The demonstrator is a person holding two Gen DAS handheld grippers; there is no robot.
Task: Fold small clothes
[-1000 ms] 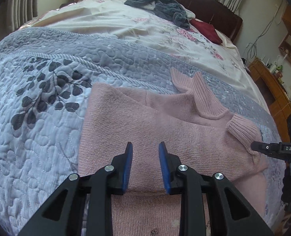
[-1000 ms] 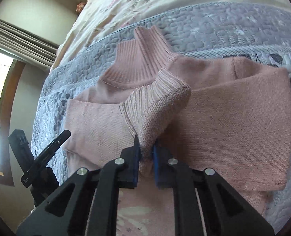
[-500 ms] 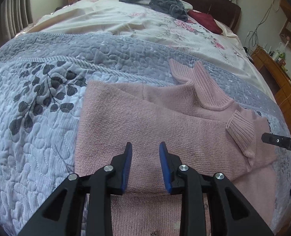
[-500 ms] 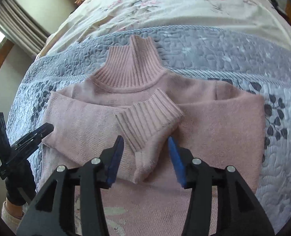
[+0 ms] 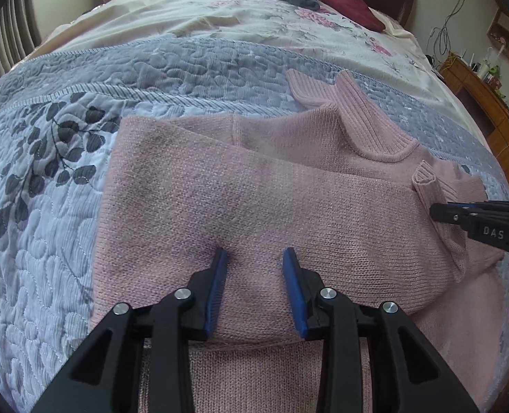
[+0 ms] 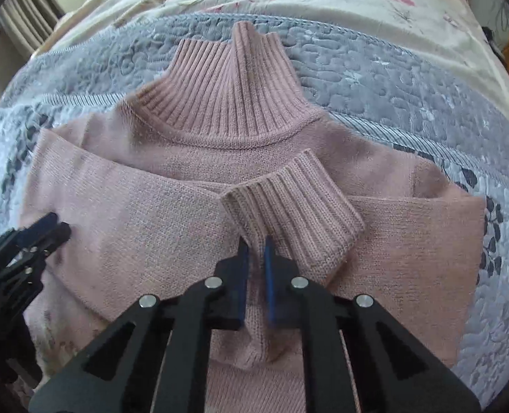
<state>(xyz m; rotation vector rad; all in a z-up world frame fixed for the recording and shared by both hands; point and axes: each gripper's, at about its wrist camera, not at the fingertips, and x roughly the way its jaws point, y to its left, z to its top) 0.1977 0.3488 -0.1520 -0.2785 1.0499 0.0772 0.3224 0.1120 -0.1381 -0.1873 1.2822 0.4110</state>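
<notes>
The right gripper [image 6: 254, 258] pinches the sleeve [image 6: 290, 203] of the pink sweater [image 5: 271, 206]. The left gripper [image 5: 254, 275] hangs wide, empty. Lay that sleeve flat, no bumps.

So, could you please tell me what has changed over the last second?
The right gripper let go of the pink knitted sweater's ribbed sleeve cuff, opened, then closed on that sleeve again. The left gripper stayed open over the folded sweater.
</notes>
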